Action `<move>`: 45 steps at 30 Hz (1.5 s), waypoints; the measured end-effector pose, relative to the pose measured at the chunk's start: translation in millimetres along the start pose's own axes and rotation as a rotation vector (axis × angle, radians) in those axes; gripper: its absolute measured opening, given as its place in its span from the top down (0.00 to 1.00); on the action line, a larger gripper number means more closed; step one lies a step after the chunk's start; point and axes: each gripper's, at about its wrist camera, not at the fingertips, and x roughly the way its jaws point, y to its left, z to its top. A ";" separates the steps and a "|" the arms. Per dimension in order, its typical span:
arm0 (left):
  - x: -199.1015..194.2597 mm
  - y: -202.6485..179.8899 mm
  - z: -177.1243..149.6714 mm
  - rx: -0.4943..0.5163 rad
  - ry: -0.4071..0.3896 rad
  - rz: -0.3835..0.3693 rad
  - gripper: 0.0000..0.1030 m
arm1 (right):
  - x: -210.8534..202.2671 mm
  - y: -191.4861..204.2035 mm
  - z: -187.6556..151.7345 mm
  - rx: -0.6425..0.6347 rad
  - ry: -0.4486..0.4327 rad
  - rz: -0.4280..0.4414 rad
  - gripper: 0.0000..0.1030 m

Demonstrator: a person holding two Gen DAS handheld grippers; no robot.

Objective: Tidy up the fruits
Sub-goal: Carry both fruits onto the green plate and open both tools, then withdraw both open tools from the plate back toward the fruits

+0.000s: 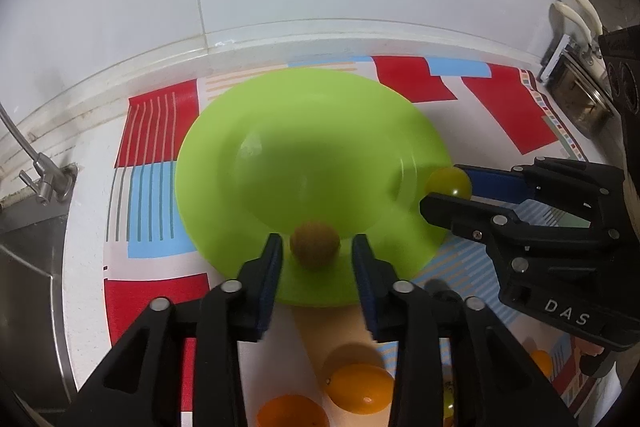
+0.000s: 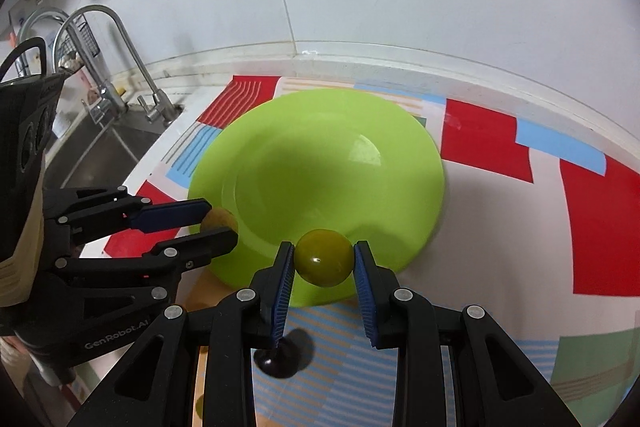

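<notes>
A lime-green plate [image 1: 280,131] lies on a patterned mat and also shows in the right wrist view [image 2: 320,147]. My left gripper [image 1: 316,247] is open, with a brown kiwi [image 1: 315,245] lying on the plate's near rim between its fingers without touching the pads. The kiwi also shows in the right wrist view [image 2: 220,221]. My right gripper [image 2: 324,259] is shut on a yellow-green round fruit [image 2: 324,258] and holds it over the plate's near edge. The right gripper [image 1: 446,193] and its fruit [image 1: 448,183] show at the plate's right edge in the left wrist view.
Two orange fruits [image 1: 358,389] [image 1: 292,413] lie on the mat [image 1: 160,131] below my left gripper. A dark fruit [image 2: 280,357] lies under my right gripper. A sink with a faucet [image 2: 108,75] is to the left. A utensil rack [image 1: 576,87] stands at the right.
</notes>
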 end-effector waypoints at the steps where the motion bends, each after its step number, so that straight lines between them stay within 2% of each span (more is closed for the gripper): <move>1: -1.0 0.0 -1.2 -0.002 -0.004 0.007 0.62 | -0.2 -0.8 0.4 0.005 -0.003 0.001 0.69; 3: -6.9 -0.1 -3.7 0.000 -0.023 0.024 0.60 | -2.7 -3.1 0.9 0.012 -0.015 0.000 0.69; 6: -19.6 -1.8 -6.7 0.006 -0.050 0.044 0.57 | -12.3 -3.8 -1.1 0.024 -0.036 0.000 0.63; 11: -50.8 -13.0 -14.3 0.035 -0.120 0.075 0.50 | -38.4 3.5 -9.7 0.020 -0.088 -0.002 0.63; 14: -69.4 -17.9 -20.1 0.023 -0.156 0.063 0.46 | -55.4 9.0 -14.9 0.016 -0.118 0.000 0.63; 18: -94.0 -26.5 -33.3 0.029 -0.212 0.087 0.38 | -77.8 14.7 -24.4 0.015 -0.156 -0.016 0.63; 22: -118.7 -32.4 -50.3 0.014 -0.273 0.120 0.28 | -99.7 20.5 -38.1 0.019 -0.197 -0.044 0.56; 24: -130.5 -33.4 -62.1 -0.005 -0.296 0.139 0.24 | -110.0 24.9 -45.2 0.020 -0.216 -0.067 0.56; 26: -138.6 -34.6 -72.5 -0.009 -0.307 0.152 0.22 | -118.5 28.6 -52.0 0.022 -0.231 -0.079 0.55; 29: -149.8 -35.7 -88.9 -0.036 -0.321 0.166 0.17 | -132.5 38.4 -66.1 0.005 -0.259 -0.121 0.47; 35: -162.2 -42.5 -119.1 -0.047 -0.324 0.174 0.16 | -153.6 49.6 -94.5 0.007 -0.290 -0.162 0.47; 40: -167.4 -50.2 -137.9 -0.039 -0.335 0.213 0.16 | -159.1 51.0 -119.2 0.027 -0.276 -0.199 0.47; 45: -161.1 -56.7 -153.8 -0.032 -0.315 0.224 0.16 | -158.6 49.8 -140.4 0.051 -0.245 -0.207 0.47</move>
